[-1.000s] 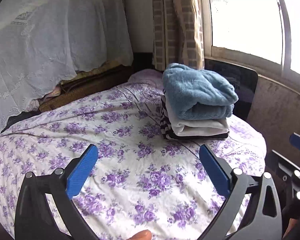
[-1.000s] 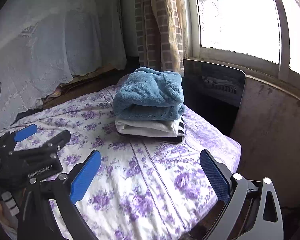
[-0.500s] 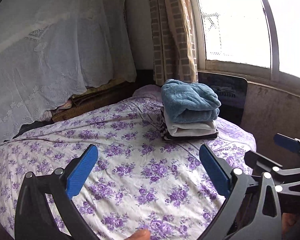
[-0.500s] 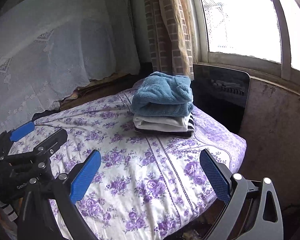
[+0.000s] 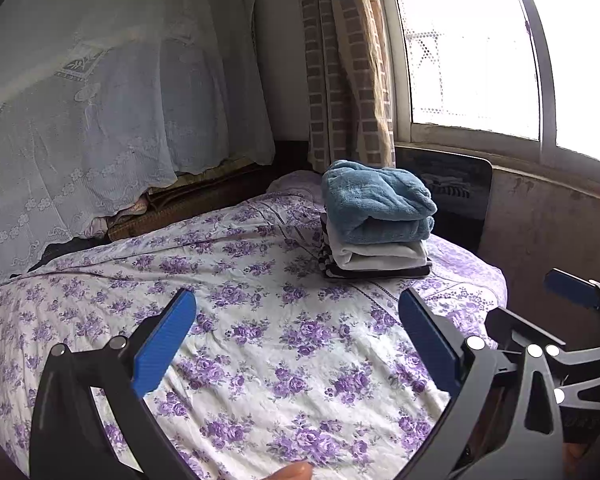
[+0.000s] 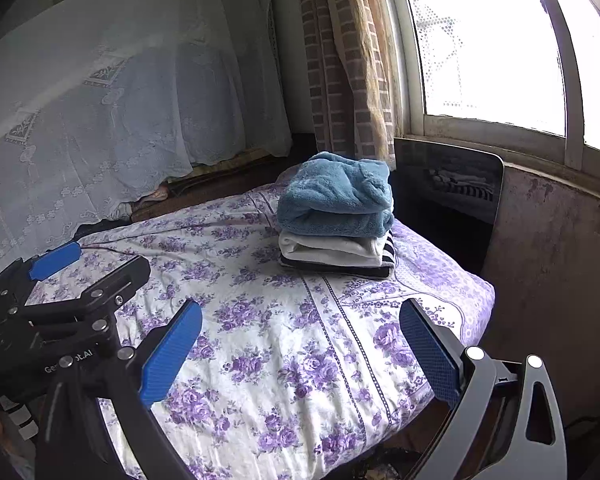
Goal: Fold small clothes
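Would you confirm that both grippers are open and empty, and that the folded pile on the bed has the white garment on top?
Not quite: the blue fleece tops the pile, with the white garment beneath it and a striped one at the bottom, as the right wrist view shows. The left gripper and right gripper are indeed open and empty above the bed.
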A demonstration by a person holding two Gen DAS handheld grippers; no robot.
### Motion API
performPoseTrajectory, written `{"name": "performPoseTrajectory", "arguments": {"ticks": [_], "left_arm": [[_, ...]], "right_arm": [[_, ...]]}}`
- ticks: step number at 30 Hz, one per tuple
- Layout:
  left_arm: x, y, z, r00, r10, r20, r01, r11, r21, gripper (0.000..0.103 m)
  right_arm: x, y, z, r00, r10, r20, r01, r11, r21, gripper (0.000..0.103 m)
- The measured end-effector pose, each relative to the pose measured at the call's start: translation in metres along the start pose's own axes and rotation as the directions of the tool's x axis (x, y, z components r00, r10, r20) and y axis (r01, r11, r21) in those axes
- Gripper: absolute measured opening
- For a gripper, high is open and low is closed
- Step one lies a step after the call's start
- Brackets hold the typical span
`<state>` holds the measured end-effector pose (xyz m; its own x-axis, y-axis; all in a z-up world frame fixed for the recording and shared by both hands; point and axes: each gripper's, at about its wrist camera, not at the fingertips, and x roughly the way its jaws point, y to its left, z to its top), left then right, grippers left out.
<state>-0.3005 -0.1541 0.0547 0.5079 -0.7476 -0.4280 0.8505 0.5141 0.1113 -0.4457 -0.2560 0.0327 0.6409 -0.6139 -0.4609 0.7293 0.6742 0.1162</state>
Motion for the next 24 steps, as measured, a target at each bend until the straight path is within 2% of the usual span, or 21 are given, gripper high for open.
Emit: {"name": "performPoseTrajectory", "arguments": {"ticks": [20,24], "left_arm": [[-0.015,-0.001,-0.001,0.999,0.018,0.041,-0.018,1.0,0.006,0.098],[-0.014,-0.001,0.0,0.999,0.023,0.028,-0.024,1.0,0.013,0.098]], "right_arm": [[-0.01,0.002,-0.001,1.0,0.014,0.013,-0.014,1.0,-0.002,0.099],[-0.01,0.002,-0.001,1.0,0.01,0.005,-0.01,1.0,-0.001,0.099]]}}
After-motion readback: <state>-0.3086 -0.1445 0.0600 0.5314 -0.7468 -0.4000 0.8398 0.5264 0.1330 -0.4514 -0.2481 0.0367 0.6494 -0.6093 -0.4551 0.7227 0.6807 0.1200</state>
